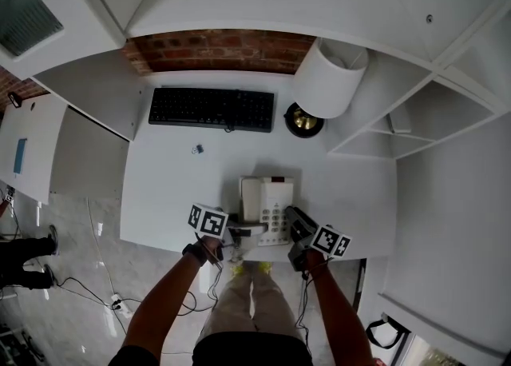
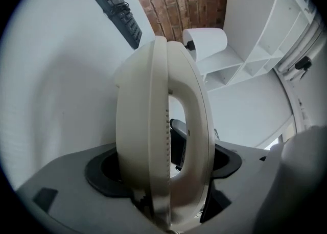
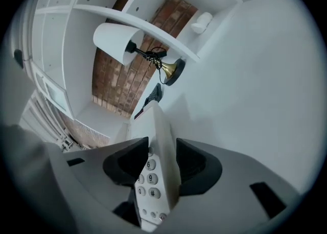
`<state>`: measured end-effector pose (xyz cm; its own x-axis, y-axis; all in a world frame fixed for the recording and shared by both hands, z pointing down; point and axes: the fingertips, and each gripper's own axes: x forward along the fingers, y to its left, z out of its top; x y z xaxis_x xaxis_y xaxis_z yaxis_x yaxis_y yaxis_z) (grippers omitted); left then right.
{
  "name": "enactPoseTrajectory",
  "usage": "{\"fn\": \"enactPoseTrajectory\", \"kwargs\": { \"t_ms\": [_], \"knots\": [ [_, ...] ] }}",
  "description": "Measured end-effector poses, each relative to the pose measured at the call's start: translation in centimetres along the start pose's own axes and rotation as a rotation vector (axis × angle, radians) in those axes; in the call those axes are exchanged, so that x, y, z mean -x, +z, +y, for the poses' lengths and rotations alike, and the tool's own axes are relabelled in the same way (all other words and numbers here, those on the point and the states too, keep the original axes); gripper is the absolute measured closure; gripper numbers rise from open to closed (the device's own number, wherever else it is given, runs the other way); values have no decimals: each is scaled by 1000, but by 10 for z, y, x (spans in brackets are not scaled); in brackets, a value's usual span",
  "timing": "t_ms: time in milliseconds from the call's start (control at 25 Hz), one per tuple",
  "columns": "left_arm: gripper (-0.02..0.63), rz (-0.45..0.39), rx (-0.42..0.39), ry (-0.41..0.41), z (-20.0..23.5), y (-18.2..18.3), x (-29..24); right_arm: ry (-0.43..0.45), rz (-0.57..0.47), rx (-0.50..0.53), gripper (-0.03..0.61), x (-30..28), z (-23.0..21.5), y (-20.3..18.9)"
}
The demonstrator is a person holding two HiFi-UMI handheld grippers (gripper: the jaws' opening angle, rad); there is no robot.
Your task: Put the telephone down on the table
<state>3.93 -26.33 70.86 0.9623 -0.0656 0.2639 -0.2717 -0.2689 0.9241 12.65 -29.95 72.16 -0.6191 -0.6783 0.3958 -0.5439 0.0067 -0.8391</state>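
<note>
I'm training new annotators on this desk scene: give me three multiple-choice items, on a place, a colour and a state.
1. Where is the telephone?
A) in a drawer
B) at the desk's front edge, between the left tool and right tool
C) on a chair
2. What colour is the keyboard?
A) white
B) red
C) black
3. How is the handset?
A) resting in place on the telephone
B) dangling off the desk
C) lying on the keyboard
Answers: B, the head view shows it at the near edge with a tool on each side; C, it is dark against the white desk; A, it lies along the telephone's left side.
</note>
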Motion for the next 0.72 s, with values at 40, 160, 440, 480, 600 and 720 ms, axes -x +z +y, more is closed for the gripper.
{"fn": "enactPoseTrajectory", "kwargs": {
  "t_ms": [40, 160, 440, 480, 600, 720],
  "knots": [
    [190, -7, -13, 8, 0, 3, -1, 3, -12, -9, 418, 1, -1, 1],
    [175, -53, -47, 48, 3, 9, -3, -1, -35, -17, 426, 3, -2, 2],
    [175, -156, -86, 116, 7, 14, 4, -12, -48, -2, 431, 5, -3, 1],
    [175, -156, -86, 128, 8, 14, 5, -10, -46, -2, 432, 4, -2, 1],
    [169, -147, -80, 158, 12, 12, 4, -11, -42, 6, 431, 4, -2, 0],
    [169, -147, -76, 163, 12, 11, 5, -14, -42, 12, 431, 4, -2, -1]
  ]
}}
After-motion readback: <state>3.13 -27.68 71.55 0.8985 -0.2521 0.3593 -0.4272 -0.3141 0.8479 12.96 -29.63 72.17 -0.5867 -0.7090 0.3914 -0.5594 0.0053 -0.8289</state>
